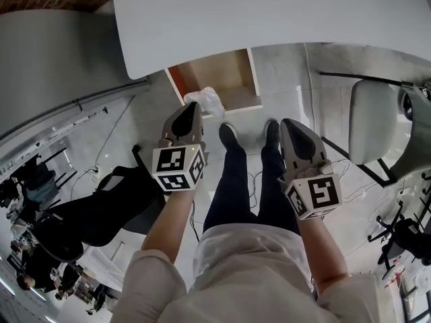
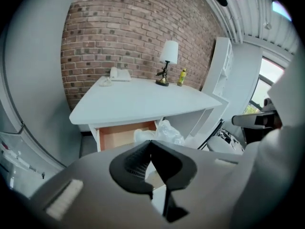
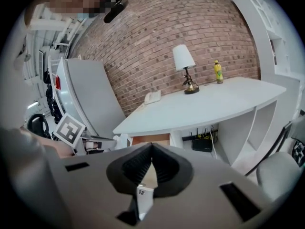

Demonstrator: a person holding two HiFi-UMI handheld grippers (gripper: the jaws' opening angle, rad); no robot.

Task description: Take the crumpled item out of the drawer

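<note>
The crumpled item [image 1: 207, 101], a wad of thin white plastic, hangs at the tip of my left gripper [image 1: 195, 108], just in front of the open wooden drawer [image 1: 222, 73] under the white desk [image 1: 269, 12]. In the left gripper view the jaws meet at the tip of the left gripper [image 2: 151, 141], with the crumpled item [image 2: 164, 130] bulging just past them before the drawer [image 2: 119, 135]. My right gripper [image 1: 289, 123] hovers to the right of the person's feet. In its own view the right gripper [image 3: 152, 146] is shut with nothing in it.
On the desk stand a lamp [image 2: 167, 63], a yellow bottle [image 2: 182, 77] and a telephone [image 2: 119, 74]. A white chair [image 1: 374, 120] is at the right, a black bag [image 1: 101, 207] on the floor at the left. The person's shoes [image 1: 227, 136] stand before the drawer.
</note>
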